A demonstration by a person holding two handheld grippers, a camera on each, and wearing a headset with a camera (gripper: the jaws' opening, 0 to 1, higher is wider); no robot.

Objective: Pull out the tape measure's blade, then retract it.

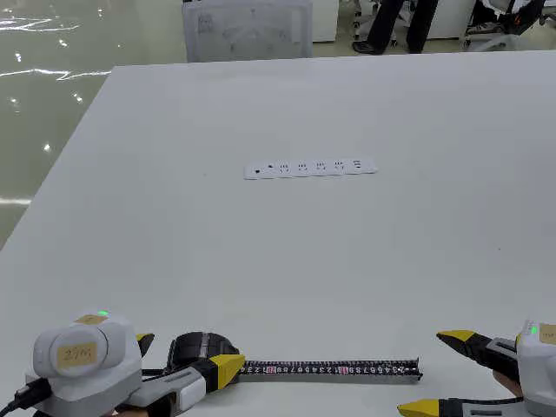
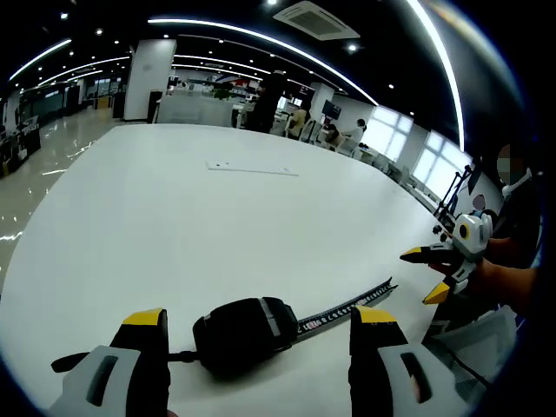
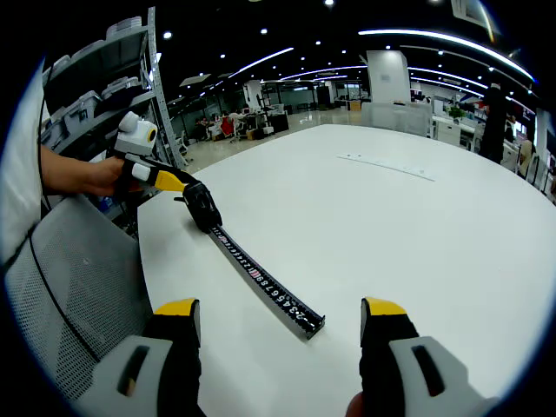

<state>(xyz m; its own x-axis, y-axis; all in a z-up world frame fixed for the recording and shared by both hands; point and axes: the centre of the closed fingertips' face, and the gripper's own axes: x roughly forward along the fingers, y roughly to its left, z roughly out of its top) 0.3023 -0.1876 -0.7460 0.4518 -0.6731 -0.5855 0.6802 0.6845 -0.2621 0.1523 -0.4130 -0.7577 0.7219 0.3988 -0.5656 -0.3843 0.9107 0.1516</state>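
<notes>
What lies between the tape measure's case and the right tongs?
The pulled-out blade, flat on the white table; its end lies at the mouth of the open right tongs. The head view shows it.

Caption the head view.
Tape measure's blade extended on the table; left gripper straddles the case, right gripper open near its tip.

The tape measure's blade, lying flat on the worktop, carries a printed scale: small black digits, 4 through 9 legible in the right gripper view, with red figures at intervals (too small to read). A yellow sticker on the left gripper bears handwriting, roughly "27M". The second yellow sticker, on the right gripper, is cut off and unreadable.
</notes>
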